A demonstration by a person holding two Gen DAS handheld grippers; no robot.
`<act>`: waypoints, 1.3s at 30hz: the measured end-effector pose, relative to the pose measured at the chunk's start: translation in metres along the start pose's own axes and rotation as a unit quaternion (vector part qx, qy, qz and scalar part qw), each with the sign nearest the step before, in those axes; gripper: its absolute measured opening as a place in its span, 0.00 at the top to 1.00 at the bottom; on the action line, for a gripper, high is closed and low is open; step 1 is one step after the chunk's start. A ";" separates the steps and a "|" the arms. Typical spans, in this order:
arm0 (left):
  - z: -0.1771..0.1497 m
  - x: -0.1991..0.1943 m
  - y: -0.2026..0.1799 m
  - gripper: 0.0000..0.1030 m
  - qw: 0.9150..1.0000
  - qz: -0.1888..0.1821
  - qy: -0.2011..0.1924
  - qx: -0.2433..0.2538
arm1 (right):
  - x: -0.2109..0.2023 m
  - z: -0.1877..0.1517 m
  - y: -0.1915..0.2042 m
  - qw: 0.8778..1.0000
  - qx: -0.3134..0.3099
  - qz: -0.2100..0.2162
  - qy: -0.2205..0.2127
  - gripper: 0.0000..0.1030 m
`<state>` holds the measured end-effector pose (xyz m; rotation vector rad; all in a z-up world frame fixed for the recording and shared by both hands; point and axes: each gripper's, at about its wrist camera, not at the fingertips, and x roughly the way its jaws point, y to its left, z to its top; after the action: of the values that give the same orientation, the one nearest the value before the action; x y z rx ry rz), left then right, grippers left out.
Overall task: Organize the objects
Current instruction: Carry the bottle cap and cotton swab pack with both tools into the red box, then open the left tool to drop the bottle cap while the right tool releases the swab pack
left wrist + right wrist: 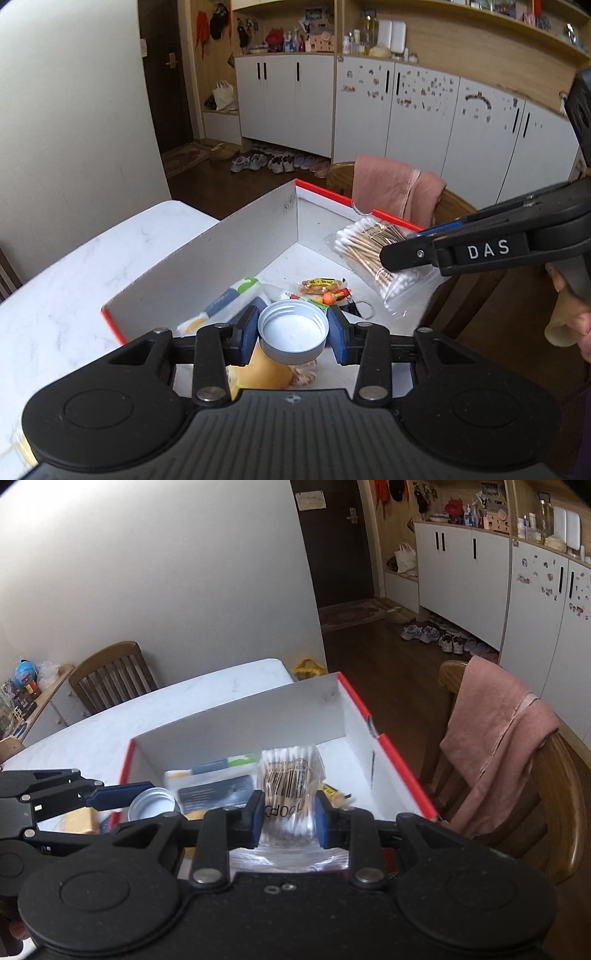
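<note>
A white cardboard box with red rims [258, 236] [240, 720] stands on the marble table [92, 258]. My left gripper [293, 332] is shut on a round white-lined metal lid [293, 328], held over the box's near part; the same lid [152, 803] shows at the left of the right wrist view. My right gripper [289, 818] is shut on a clear bag of cotton swabs [290, 786], held above the box; in the left wrist view the bag [373, 251] hangs from its fingers [406, 253]. Inside the box lie a toothbrush pack [229, 295], a snack packet [319, 286] and a small keyring charm [336, 295].
A wooden chair with a pink cloth [498, 738] [395, 192] stands right beside the box. Another chair [110, 675] is at the table's far side. White cupboards [369, 110] and shoes [277, 162] line the far wall. A yellow object [258, 373] lies under the left gripper.
</note>
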<state>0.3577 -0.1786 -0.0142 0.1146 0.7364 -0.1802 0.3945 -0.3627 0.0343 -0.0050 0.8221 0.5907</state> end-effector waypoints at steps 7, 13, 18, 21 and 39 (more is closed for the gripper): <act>0.010 0.030 -0.005 0.63 0.999 0.004 0.019 0.029 | 0.033 0.009 -0.009 0.999 -0.017 0.017 0.038 0.74; 0.014 0.063 -0.002 0.63 0.998 0.007 0.062 0.025 | 0.055 0.009 -0.008 0.997 -0.047 0.012 0.060 0.74; 0.013 0.088 0.008 0.63 0.994 0.019 0.109 0.008 | 0.065 0.007 -0.008 0.996 -0.064 0.001 0.069 0.74; 0.013 0.096 0.012 0.63 0.992 0.019 0.125 -0.002 | 0.071 0.006 -0.007 0.994 -0.075 -0.005 0.074 0.74; 0.006 0.123 0.009 0.63 0.978 0.009 0.206 0.005 | 0.079 -0.003 -0.012 0.991 -0.100 -0.028 0.087 0.68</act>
<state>0.4532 -0.1863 -0.0925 0.1700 1.1479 -0.1446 0.4404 -0.3349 -0.0247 -0.2648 0.9255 0.6225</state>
